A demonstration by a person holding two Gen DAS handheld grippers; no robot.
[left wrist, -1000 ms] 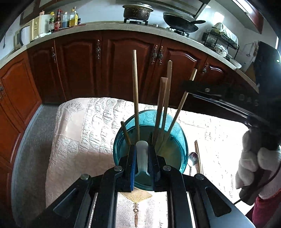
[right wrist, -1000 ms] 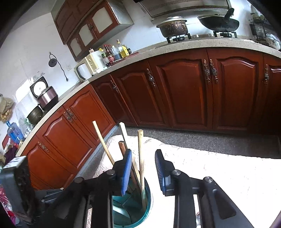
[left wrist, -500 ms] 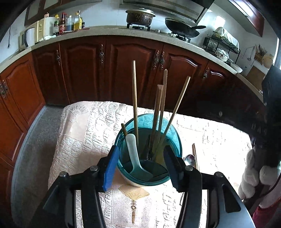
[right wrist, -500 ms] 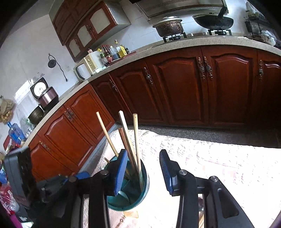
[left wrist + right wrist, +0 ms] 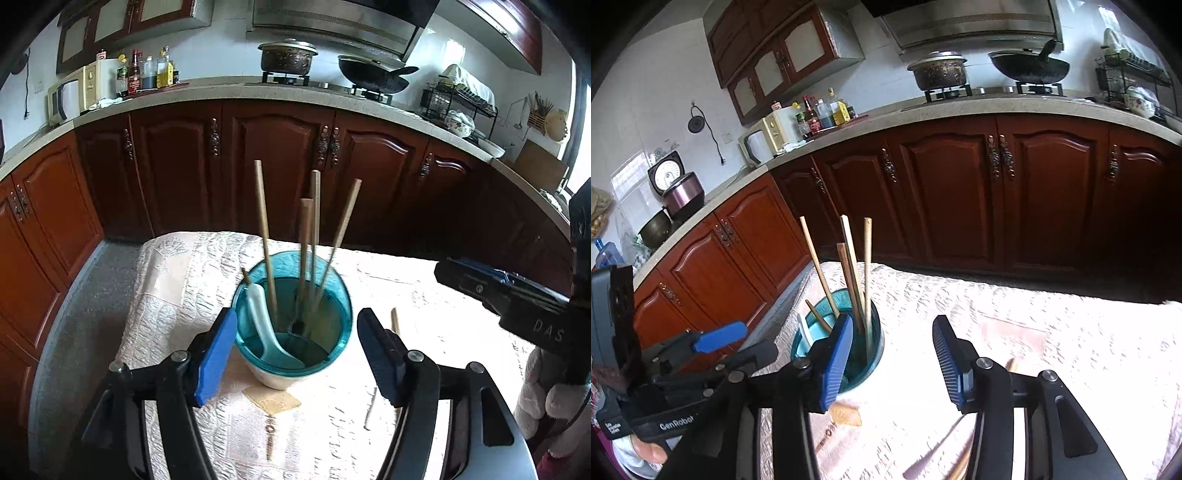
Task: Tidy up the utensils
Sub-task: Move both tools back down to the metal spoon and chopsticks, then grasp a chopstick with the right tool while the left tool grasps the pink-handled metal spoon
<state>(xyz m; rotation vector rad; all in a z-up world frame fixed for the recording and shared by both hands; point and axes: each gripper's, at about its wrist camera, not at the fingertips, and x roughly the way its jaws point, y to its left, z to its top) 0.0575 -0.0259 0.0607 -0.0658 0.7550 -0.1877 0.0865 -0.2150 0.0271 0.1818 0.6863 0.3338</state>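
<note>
Between the spread jaws of the left gripper (image 5: 295, 349) stood the teal utensil cup (image 5: 334, 332), ungripped, holding a white ceramic spoon (image 5: 263, 325) and wooden chopsticks (image 5: 265, 236). Right gripper (image 5: 892, 363) jaws likewise spread, empty, beside the cup on the cloth-covered counter (image 5: 170, 295). One loose chopstick (image 5: 394, 320) lay nearby.

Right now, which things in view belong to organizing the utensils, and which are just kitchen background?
Job:
- teal holder cup
- white spoon inside it
- wooden chopsticks standing in it
- loose chopstick on the tablecloth
- left gripper and right gripper, both open

Background:
- pot
- wok
- sauce bottles
- dish rack
</note>
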